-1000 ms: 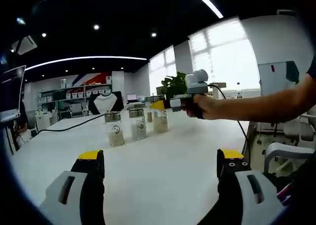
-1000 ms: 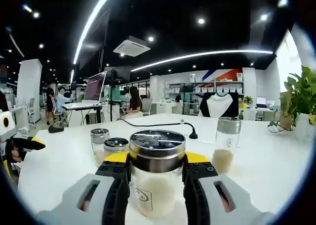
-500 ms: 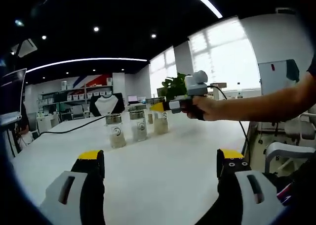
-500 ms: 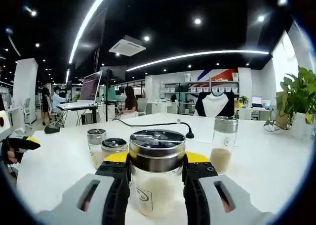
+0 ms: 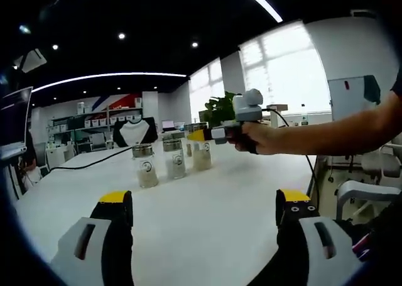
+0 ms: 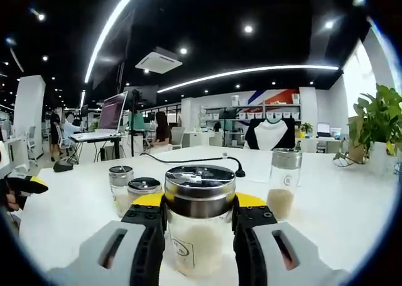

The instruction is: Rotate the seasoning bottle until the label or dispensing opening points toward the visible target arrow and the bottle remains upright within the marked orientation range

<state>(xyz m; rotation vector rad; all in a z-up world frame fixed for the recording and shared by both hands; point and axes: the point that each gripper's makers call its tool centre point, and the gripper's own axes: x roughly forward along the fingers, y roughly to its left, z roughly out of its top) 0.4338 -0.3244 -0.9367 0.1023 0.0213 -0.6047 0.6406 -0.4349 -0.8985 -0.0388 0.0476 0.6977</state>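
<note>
Your right tool (image 6: 198,217) is clamped on the seasoning bottle (image 6: 199,220), one yellow-tipped jaw pressing each side of the glass body just under the metal cap (image 6: 200,188). The bottle stands upright, its long axis vertical and square to the white tabletop (image 6: 339,217). Its cap faces straight up, showing a flat dispensing flap on top; which way that opening points you cannot tell from here. A small label (image 6: 182,248) sits low on the glass, turned toward your camera and a little to its left. Pale granules fill the lower part of the bottle.

In the right gripper view, two shorter jars (image 6: 132,192) stand close together beyond the held bottle on the left, and a taller jar (image 6: 282,182) stands apart on the right. A black cable (image 6: 201,159) runs across the far part of the tabletop.

Your left tool (image 5: 204,210) hangs above the near part of the tabletop with its jaws wide apart and nothing between them. From the left gripper view, your right hand (image 5: 260,137) holds the right tool level at the row of jars (image 5: 169,161) toward the far side of the tabletop. A potted plant (image 6: 377,132) stands near the far right edge.
</note>
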